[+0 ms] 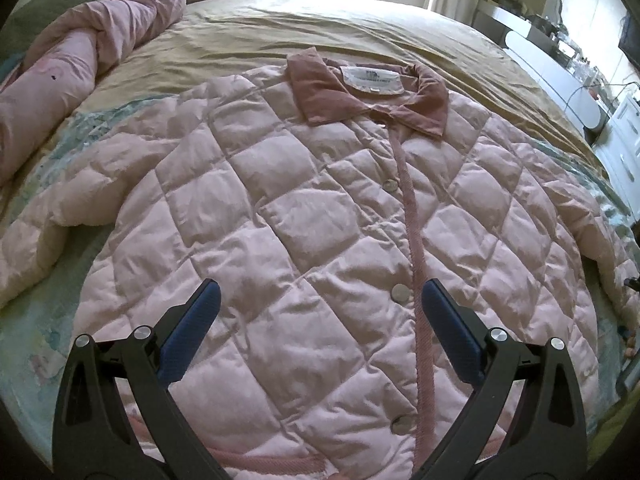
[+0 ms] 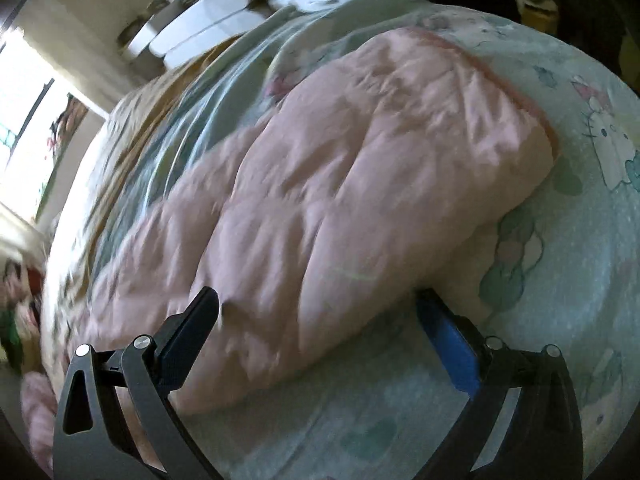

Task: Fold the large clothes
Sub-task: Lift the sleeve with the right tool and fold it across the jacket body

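Pink quilted jacket (image 1: 312, 216) spread front-up on a bed (image 1: 320, 28), both tongs gaping.

The bed carries a tan sheet at its far half and a pale cartoon-print cover (image 2: 560, 280) at the near half; a rolled pink duvet (image 1: 80, 64) lies along the far left edge, apart from the jacket. The jacket lies flat and buttoned, dusty-rose collar (image 1: 372, 96) toward the window, sleeves splayed to either side with bare cover around them. The left gripper (image 1: 320, 300) hovers over the lower front, fingers wide apart, the placket (image 1: 416, 264) and a round button (image 1: 400, 293) just inside its right finger. The right gripper (image 2: 316, 308) is likewise spread, straddling a puffy sleeve (image 2: 340, 184), gripping nothing; that view is blurred.
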`<state>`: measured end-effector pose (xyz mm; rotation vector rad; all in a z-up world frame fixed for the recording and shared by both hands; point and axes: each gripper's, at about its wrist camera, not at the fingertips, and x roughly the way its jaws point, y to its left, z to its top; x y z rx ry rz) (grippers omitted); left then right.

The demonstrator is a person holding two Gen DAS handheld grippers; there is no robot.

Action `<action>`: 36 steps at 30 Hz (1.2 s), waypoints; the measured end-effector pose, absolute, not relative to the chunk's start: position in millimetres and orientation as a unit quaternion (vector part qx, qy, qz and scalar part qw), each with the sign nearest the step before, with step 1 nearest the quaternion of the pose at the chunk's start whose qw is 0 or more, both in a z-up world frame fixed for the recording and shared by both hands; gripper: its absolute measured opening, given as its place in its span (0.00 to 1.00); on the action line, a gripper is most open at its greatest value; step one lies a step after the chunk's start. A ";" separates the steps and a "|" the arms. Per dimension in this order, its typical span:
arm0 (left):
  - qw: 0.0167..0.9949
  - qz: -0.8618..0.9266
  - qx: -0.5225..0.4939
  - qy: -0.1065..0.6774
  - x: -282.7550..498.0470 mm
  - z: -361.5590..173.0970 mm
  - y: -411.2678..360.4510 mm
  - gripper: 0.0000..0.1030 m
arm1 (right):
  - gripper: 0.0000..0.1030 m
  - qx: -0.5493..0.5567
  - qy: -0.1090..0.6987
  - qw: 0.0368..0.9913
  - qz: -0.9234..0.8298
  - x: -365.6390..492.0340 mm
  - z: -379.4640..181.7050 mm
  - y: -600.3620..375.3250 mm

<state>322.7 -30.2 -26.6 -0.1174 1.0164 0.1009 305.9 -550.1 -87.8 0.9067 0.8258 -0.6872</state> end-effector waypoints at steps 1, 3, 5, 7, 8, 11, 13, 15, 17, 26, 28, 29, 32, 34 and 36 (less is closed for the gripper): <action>0.871 0.049 -0.056 0.485 323.0 -25.7 -29.5 0.91 | 0.96 0.424 0.370 0.760 -0.323 304.9 -89.1 -558.9; 0.872 0.052 -0.058 0.484 322.8 -23.5 -27.5 0.91 | 0.96 0.446 0.349 0.757 -0.326 303.0 -92.7 -573.0; 0.871 0.053 -0.063 0.484 320.7 -20.4 -24.6 0.91 | 0.83 0.468 0.324 0.754 -0.326 300.3 -94.6 -582.4; 0.873 0.053 -0.067 0.480 317.6 -14.6 -20.5 0.91 | 0.51 0.476 0.298 0.756 -0.336 293.5 -94.6 -591.9; 0.874 0.054 -0.068 0.479 316.8 -12.8 -18.7 0.91 | 0.38 0.478 0.288 0.763 -0.327 292.3 -93.8 -594.9; 0.875 0.057 -0.067 0.477 315.8 -4.8 -13.2 0.91 | 0.23 0.480 0.270 0.781 -0.294 293.3 -84.4 -599.4; 0.877 0.057 -0.065 0.473 314.9 1.2 -11.3 0.91 | 0.19 0.457 0.259 0.804 -0.277 296.7 -66.7 -594.4; 0.881 0.060 -0.059 0.466 314.4 8.7 -9.3 0.91 | 0.18 0.431 0.247 0.829 -0.258 301.3 -42.4 -585.8; 0.883 0.061 -0.055 0.462 314.7 15.8 -7.1 0.91 | 0.17 0.412 0.235 0.850 -0.230 305.3 -16.6 -575.0; 0.893 0.062 -0.058 0.442 317.2 45.4 15.1 0.91 | 0.15 0.309 0.211 0.920 -0.117 342.2 85.9 -491.0; 0.894 0.064 -0.059 0.440 317.8 49.5 21.2 0.91 | 0.15 0.290 0.204 0.930 -0.093 349.5 104.7 -466.5; 0.894 0.065 -0.060 0.439 318.2 51.3 24.5 0.91 | 0.15 0.284 0.202 0.933 -0.085 352.2 111.1 -459.2; 0.895 0.067 -0.066 0.436 320.6 56.4 36.4 0.91 | 0.15 0.260 0.197 0.944 -0.053 369.0 131.6 -430.4; 0.895 0.069 -0.072 0.434 321.4 60.0 45.3 0.91 | 0.15 0.242 0.195 0.950 -0.031 378.0 145.6 -407.6; 0.895 0.069 -0.077 0.433 322.6 62.6 54.5 0.91 | 0.14 0.226 0.193 0.955 -0.011 383.7 156.4 -385.0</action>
